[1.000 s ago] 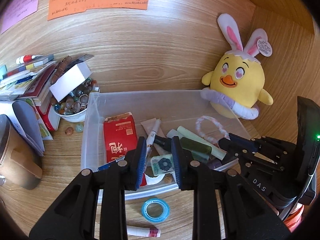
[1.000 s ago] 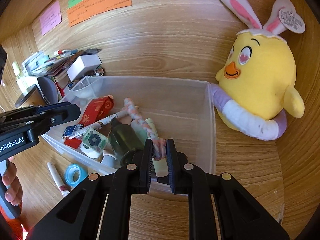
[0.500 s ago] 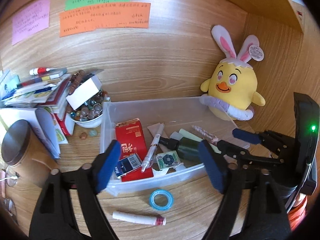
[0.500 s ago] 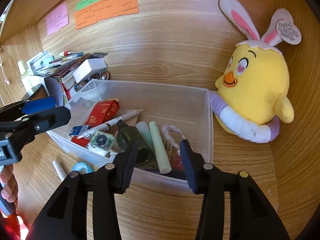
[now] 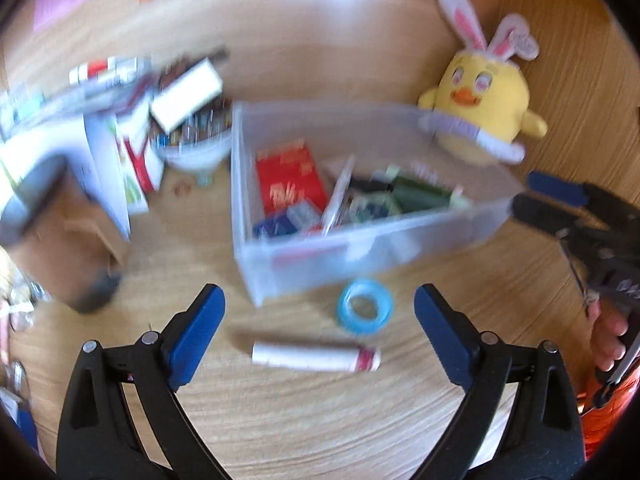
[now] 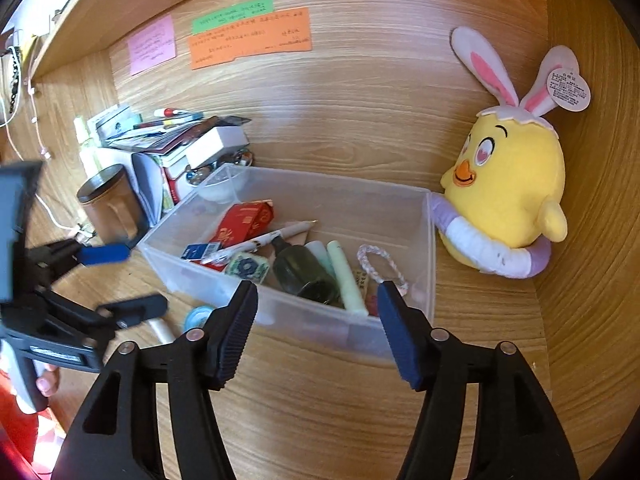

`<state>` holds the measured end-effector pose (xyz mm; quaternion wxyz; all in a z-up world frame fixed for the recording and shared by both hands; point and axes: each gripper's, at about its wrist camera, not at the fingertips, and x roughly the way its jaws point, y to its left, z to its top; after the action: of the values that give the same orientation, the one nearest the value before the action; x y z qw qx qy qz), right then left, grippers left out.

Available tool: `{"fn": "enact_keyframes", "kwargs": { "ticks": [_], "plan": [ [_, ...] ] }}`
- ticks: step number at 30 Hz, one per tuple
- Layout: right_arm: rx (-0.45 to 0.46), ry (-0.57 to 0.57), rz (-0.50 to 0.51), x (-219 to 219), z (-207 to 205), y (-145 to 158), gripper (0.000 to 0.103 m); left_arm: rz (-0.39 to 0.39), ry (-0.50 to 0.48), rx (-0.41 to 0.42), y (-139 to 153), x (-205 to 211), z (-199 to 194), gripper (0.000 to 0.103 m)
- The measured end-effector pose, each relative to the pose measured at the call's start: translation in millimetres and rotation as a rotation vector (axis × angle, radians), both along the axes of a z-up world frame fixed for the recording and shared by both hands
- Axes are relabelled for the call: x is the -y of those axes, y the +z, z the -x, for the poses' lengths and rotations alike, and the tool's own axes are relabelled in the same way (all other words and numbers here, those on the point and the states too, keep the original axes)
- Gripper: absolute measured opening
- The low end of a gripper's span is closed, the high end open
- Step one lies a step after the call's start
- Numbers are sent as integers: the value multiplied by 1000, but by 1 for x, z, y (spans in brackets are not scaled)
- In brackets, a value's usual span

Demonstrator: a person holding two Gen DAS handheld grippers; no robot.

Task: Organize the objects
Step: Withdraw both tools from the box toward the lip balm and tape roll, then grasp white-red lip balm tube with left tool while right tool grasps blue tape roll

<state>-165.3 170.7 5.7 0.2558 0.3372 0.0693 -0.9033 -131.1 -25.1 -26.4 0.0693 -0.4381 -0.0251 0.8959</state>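
Note:
A clear plastic bin (image 5: 360, 252) (image 6: 428, 240) on the wooden desk holds a red packet (image 5: 290, 180) (image 6: 244, 222), a pen (image 6: 260, 240), a dark green bottle (image 6: 306, 276), a pale green stick (image 6: 346, 276) and a pink braided loop (image 6: 382, 266). In front of the bin lie a blue tape ring (image 5: 365, 306) and a white tube with a red end (image 5: 316, 356). My left gripper (image 5: 320, 312) hangs over the tube and ring, its jaws opening wide with nothing gripped. My right gripper (image 6: 318, 320) sits at the bin's near wall, its jaws opening, empty.
A yellow plush chick with bunny ears (image 5: 484, 120) (image 6: 508, 192) stands right of the bin. At the left are a stack of books (image 6: 160, 136), a bowl of marbles (image 5: 192, 140) and a brown mug (image 6: 110, 204). Sticky notes (image 6: 250, 38) hang on the back wall.
Both grippers opened from shut and pulled back out of the bin. The right one let go of the pink braided loop, which now lies in the bin. The left one now hangs over the tube.

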Motion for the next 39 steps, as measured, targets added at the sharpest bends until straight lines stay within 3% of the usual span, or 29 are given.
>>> {"fn": "enact_keyframes", "kwargs": {
  "ticks": [5,10,14,18,24,33,39],
  "plan": [
    [6,24,-16,6,-11,-4,64,-34,-2,105,-28,9,1,97],
    [38,43,-24,14,-14,-13,64,-4,-46,138,-42,-2,-2,97],
    [70,62,-32,22,-15,-20,64,67,-69,117,-46,-15,-4,97],
    [92,90,-52,31,-18,-28,64,78,-75,89,-46,-15,-9,84],
    [136,133,-75,49,-17,-44,64,85,-59,43,-39,-6,-26,84],
    [205,185,-128,83,-13,-75,64,18,75,-1,-22,47,-40,84],
    [218,199,-168,107,-11,-90,62,-26,113,-36,-14,69,-47,84]
  ]
}}
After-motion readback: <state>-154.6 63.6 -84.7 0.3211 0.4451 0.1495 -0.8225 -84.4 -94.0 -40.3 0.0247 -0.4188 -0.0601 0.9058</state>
